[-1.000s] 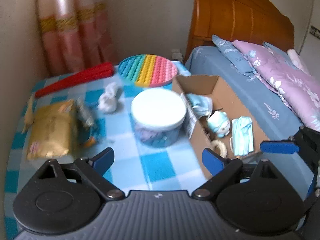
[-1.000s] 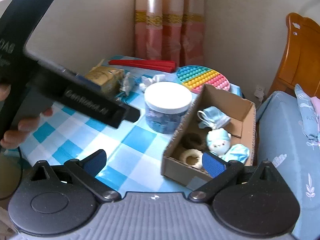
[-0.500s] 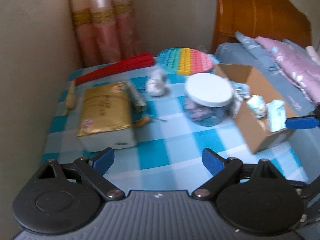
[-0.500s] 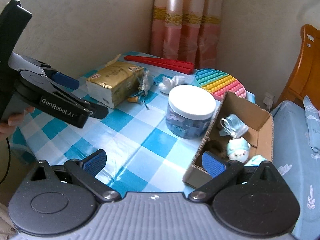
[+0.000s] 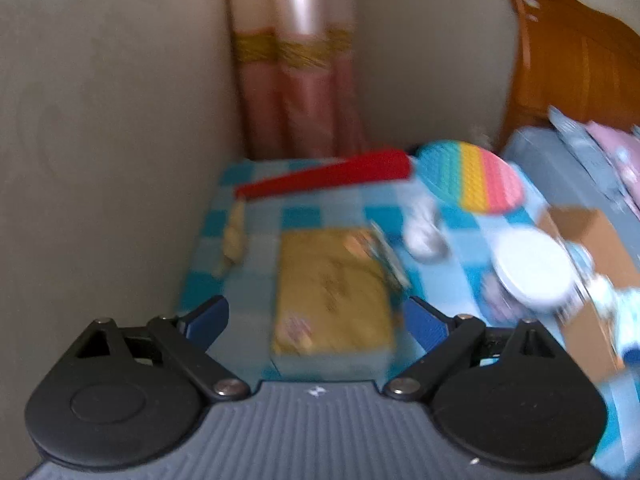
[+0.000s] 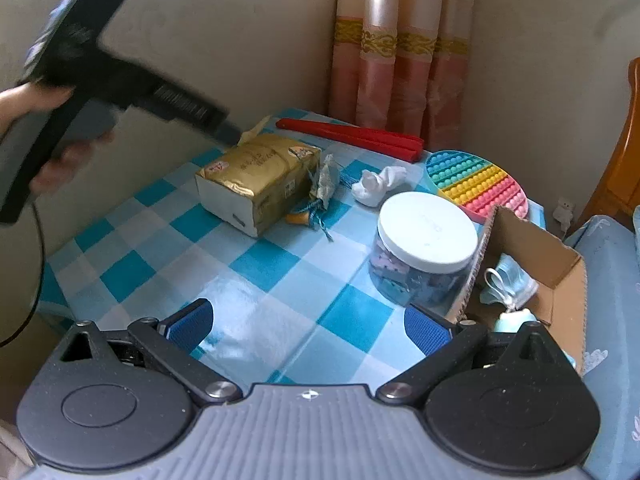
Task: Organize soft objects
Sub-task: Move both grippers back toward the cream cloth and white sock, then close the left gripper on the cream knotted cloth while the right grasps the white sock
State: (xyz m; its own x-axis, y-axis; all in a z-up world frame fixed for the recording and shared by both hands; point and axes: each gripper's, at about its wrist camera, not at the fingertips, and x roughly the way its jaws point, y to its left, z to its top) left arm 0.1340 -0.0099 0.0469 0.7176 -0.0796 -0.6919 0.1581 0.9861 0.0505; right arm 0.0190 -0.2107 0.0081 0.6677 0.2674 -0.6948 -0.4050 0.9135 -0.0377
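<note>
My left gripper (image 5: 316,318) is open, its blue pads either side of a gold tissue pack (image 5: 332,292) just ahead on the checked table; this view is blurred. In the right wrist view the left gripper (image 6: 228,132), held by a hand (image 6: 24,104), reaches the far end of the tissue pack (image 6: 256,176). My right gripper (image 6: 307,326) is open over bare tablecloth, nothing between its fingers. A white sock (image 6: 378,182) lies behind the jar. The cardboard box (image 6: 532,248) at the right holds a blue face mask (image 6: 508,284) and a small plush toy (image 6: 516,318).
A jar with a white lid (image 6: 426,236) stands against the box. Behind it lie a rainbow pop-it disc (image 6: 476,184) and a red stick (image 6: 352,136). A tasselled packet (image 6: 324,180) leans on the tissue pack. Wall and curtain bound the table; a bed lies to the right.
The left gripper has swung left, away from the box, and now faces the tissue pack. The right gripper has turned left toward the table's middle. Both stayed open.
</note>
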